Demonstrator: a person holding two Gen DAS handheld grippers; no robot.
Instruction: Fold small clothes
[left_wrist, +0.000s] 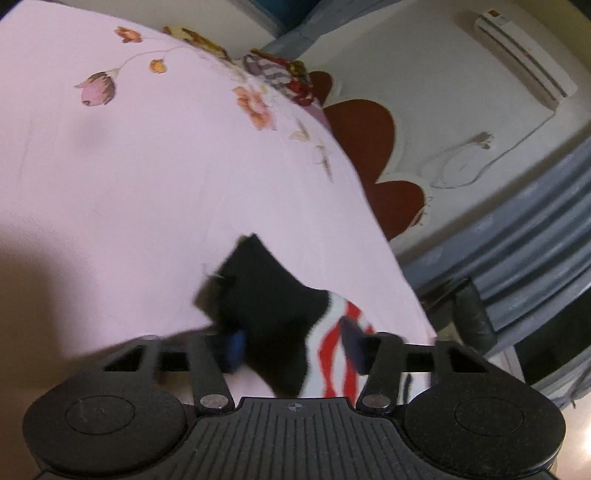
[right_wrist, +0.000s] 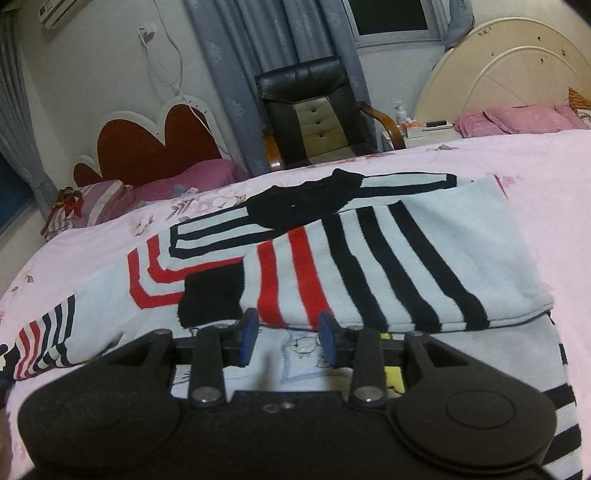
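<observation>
Black cuff and striped sleeve (left_wrist: 295, 332) sit pinched in the left gripper (left_wrist: 295, 352) — lifted off the pink bedsheet (left_wrist: 129, 166), likely for folding inward. Right gripper (right_wrist: 288, 338) hovers spread and empty over the striped sweater (right_wrist: 369, 258) lying flat on the bed — its other sleeve (right_wrist: 295, 218) already crosses the chest.
</observation>
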